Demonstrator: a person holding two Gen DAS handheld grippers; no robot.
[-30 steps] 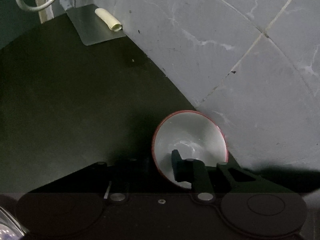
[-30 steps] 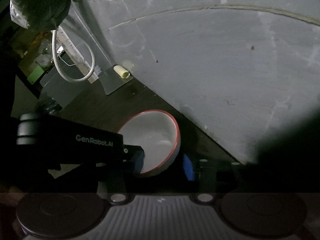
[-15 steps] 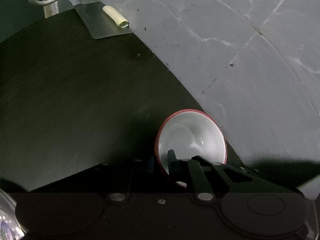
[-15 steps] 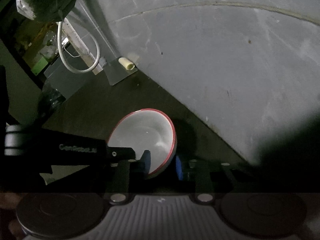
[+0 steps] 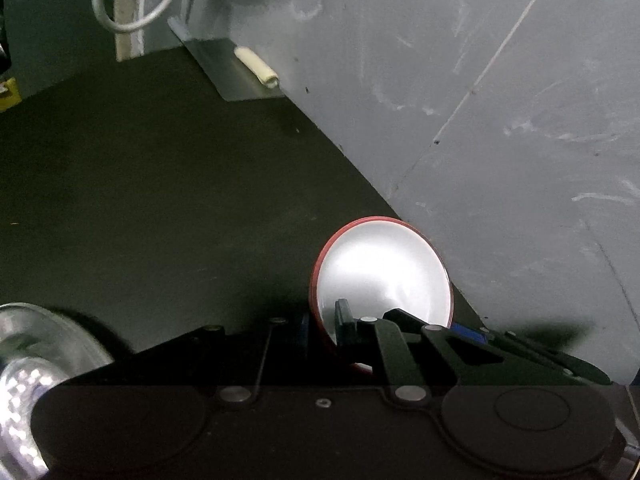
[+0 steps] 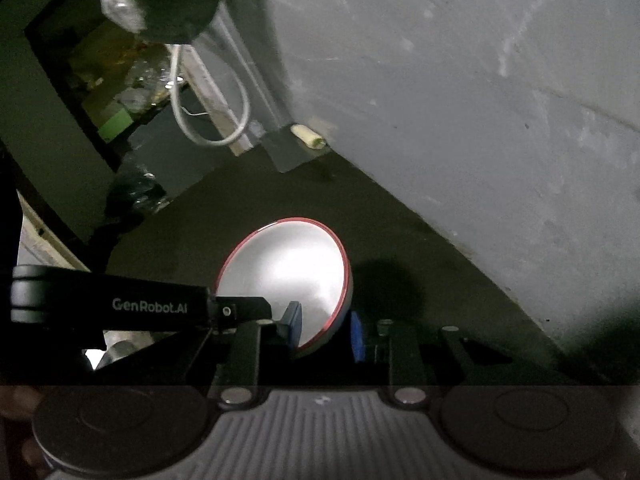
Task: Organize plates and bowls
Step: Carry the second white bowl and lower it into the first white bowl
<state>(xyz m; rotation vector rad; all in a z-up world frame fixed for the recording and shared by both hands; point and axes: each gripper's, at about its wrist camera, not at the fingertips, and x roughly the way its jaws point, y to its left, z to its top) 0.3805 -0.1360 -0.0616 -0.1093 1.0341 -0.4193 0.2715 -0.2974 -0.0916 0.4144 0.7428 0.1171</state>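
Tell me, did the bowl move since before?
Yes. The bowl has tipped toward the camera and risen off the dark counter; its shadow now falls apart from it, toward the grey wall.

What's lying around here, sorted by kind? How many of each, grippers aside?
Bowl: 1
Glass dish: 1
Cable: 1
Cream roll: 1
Total: 4
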